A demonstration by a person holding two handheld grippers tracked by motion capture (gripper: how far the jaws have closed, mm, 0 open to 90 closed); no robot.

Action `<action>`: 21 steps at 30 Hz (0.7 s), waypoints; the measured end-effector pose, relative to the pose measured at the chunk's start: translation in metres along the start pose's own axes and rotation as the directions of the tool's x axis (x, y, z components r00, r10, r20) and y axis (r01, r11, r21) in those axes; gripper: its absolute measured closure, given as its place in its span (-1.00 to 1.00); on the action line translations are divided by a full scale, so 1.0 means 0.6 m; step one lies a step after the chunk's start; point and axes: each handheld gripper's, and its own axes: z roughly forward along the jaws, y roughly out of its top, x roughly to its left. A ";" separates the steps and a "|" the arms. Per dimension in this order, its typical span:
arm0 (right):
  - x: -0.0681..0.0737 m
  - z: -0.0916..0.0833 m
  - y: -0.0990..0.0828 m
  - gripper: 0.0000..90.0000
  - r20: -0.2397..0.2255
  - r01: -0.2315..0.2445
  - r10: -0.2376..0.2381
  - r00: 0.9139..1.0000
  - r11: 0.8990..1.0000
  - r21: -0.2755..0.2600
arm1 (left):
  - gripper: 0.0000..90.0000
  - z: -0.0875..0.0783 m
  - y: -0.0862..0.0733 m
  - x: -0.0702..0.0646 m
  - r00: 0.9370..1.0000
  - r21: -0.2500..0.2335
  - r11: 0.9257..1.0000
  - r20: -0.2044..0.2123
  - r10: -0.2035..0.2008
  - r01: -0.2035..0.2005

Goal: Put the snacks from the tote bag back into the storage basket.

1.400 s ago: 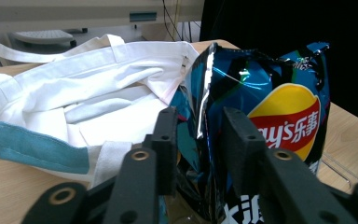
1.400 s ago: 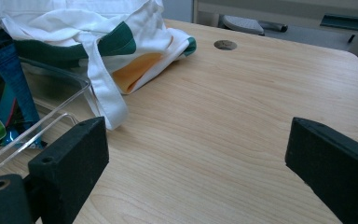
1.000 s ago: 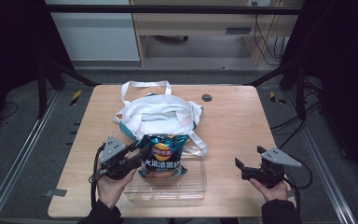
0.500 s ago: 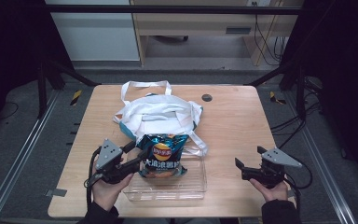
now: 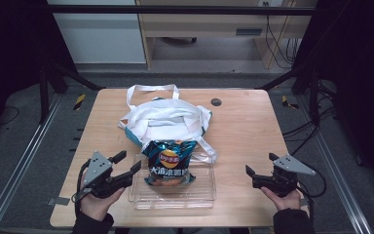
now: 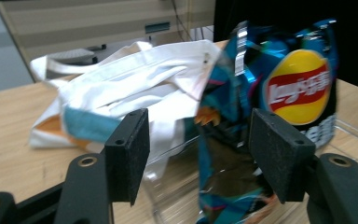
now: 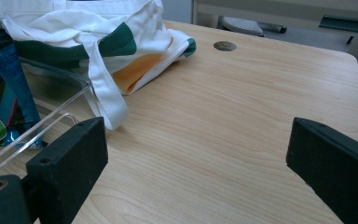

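A blue chips bag (image 5: 169, 163) stands tilted in a clear plastic tray (image 5: 199, 197), its top leaning toward a white tote bag (image 5: 163, 119). My left gripper (image 5: 129, 162) is open just left of the tray, apart from the bag. In the left gripper view the jaws (image 6: 198, 144) stand wide with the chips bag (image 6: 284, 88) and the tote (image 6: 135, 79) beyond them. At the table's right front, my right gripper (image 5: 260, 164) is open over bare wood. The right gripper view has its jaws (image 7: 198, 158) wide and empty, with the tote (image 7: 98, 28) and the tray's rim (image 7: 51, 121) at left.
The tote's loose strap (image 5: 209, 153) trails beside the tray's far right corner. A small round cable hole (image 5: 216, 102) lies in the wooden table (image 5: 253, 126) at the back right. Bare wood spreads between the tray and my right gripper.
My left gripper has drawn back to the left, away from the chips bag's edge. The bag stays in the tray. The right gripper has not moved.
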 end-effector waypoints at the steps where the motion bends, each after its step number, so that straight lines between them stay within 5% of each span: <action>1: 0.001 -0.001 0.000 -0.87 0.000 -0.003 0.003 1.000 1.000 -0.001 | -0.16 0.000 -0.004 0.006 1.000 0.005 1.000 -0.014 -0.008 0.008; 16: 0.000 0.002 -0.002 -0.88 0.016 -0.005 0.005 1.000 1.000 0.011 | -0.19 -0.011 -0.074 0.075 0.991 0.082 0.996 -0.128 -0.022 0.033; 21: -0.002 0.006 -0.004 -0.87 0.029 -0.001 0.000 1.000 1.000 0.032 | -0.19 -0.005 -0.088 0.096 0.991 0.094 0.994 -0.131 -0.036 0.048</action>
